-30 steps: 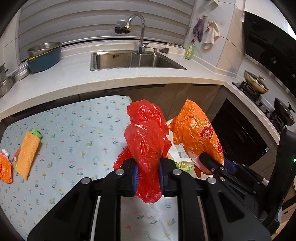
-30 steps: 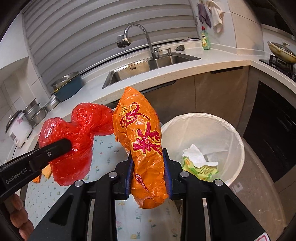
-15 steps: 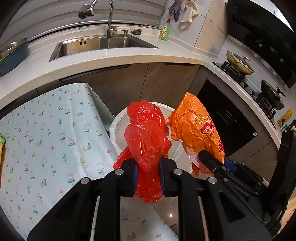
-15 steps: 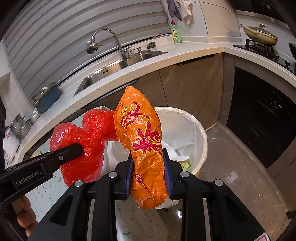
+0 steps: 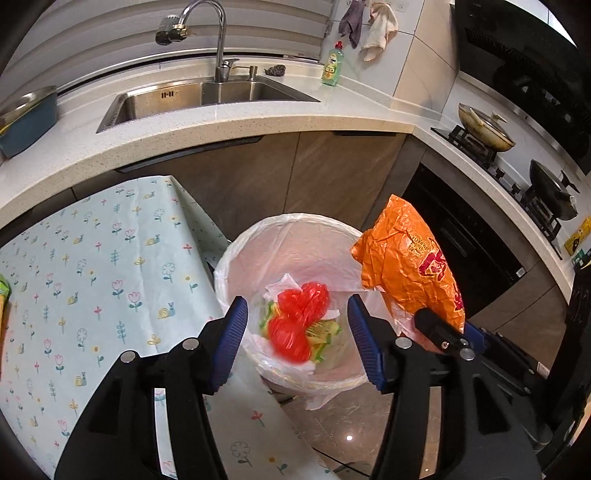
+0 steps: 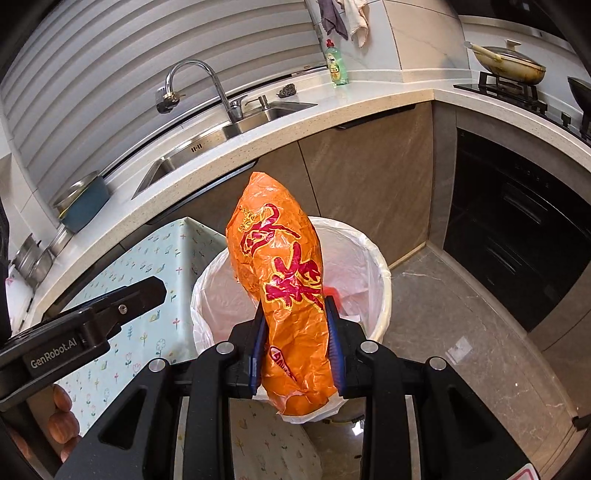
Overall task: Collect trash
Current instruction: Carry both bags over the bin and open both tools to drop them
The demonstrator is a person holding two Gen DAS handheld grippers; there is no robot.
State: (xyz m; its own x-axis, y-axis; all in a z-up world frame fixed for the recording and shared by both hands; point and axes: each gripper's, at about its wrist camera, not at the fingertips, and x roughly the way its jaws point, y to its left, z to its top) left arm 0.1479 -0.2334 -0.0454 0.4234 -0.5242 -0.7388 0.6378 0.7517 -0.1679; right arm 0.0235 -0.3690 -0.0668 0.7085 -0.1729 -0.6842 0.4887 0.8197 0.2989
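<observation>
Kitchen, bin (image 5: 295, 236) by table: red bag (image 5: 301, 319), earlier in left gripper (image 5: 297, 328), now in bin below its opening, empty jaws. Right gripper (image 6: 295, 343) clenched on orange bag (image 6: 286, 291) over bin.

1. Kitchen; pale speckled countertop (image 5: 229, 122) runs along the back wall and turns the corner to the right; steel sink (image 5: 192, 98) set into it, curved chrome tap (image 5: 214, 33) above.
2. Ribbed grey blind (image 6: 110, 74) behind the sink; pale wall tiles (image 5: 424, 66) at the corner, two cloths (image 5: 365, 26) hanging there.
3. Brown cabinet fronts (image 6: 369, 170) under the counter; dark oven front (image 6: 517, 229) at right; hob with a lidded pan (image 6: 509, 68).
4. Glossy grey stone floor (image 6: 472, 332); table under a floral cloth (image 5: 92, 280) at left.
</observation>
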